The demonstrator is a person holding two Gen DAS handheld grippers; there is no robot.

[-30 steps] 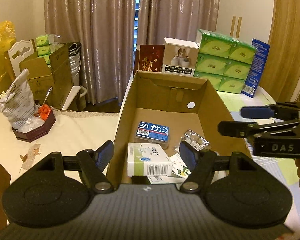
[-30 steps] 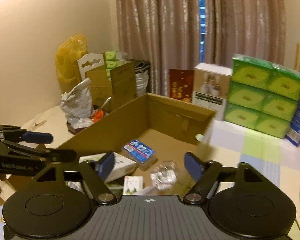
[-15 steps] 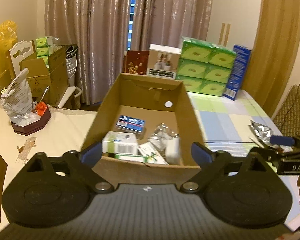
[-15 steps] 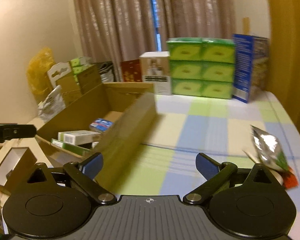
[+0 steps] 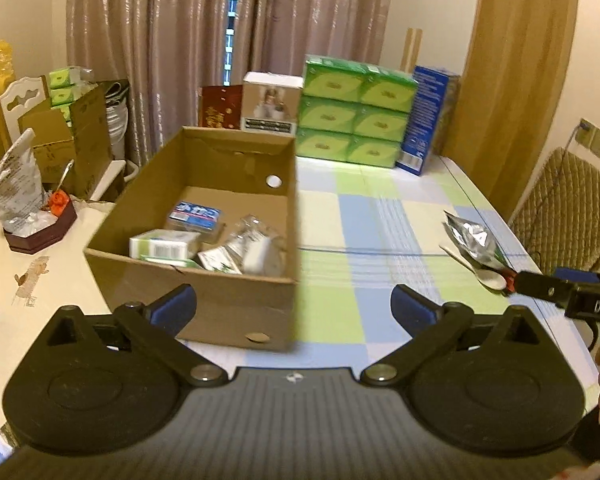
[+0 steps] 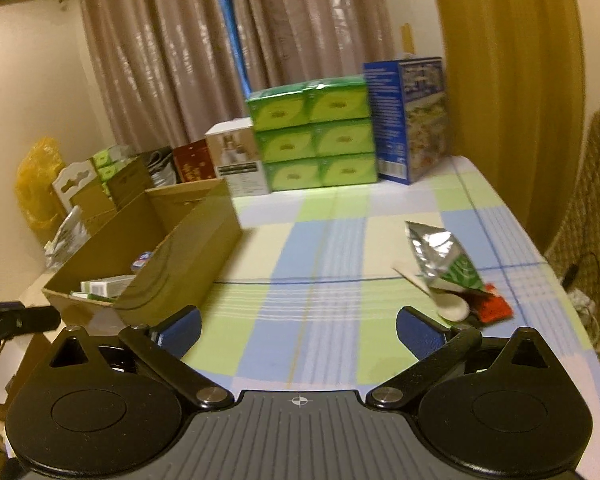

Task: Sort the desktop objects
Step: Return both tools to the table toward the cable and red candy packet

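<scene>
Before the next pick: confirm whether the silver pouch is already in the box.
No, the pouch lies on the checked cloth, apart from the box.

Behind my table: green tissue packs (image 5: pixel 356 114) stacked six high-ish, tall blue box (image 5: pixel 426 120) just beside, white photo box (image 5: pixel 271 102), curtains (image 5: pixel 228 40), quilted chair (image 5: pixel 568 208) off right, yellow bag (image 6: pixel 36 188) far left.

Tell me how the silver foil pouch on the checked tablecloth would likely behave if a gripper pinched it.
The silver foil pouch looks crumpled and flattish, so it would probably flex and crinkle rather than hold shape. Its glossy surface may slip between pads. It partly overlies a white spoon, which could get dragged along.
</scene>
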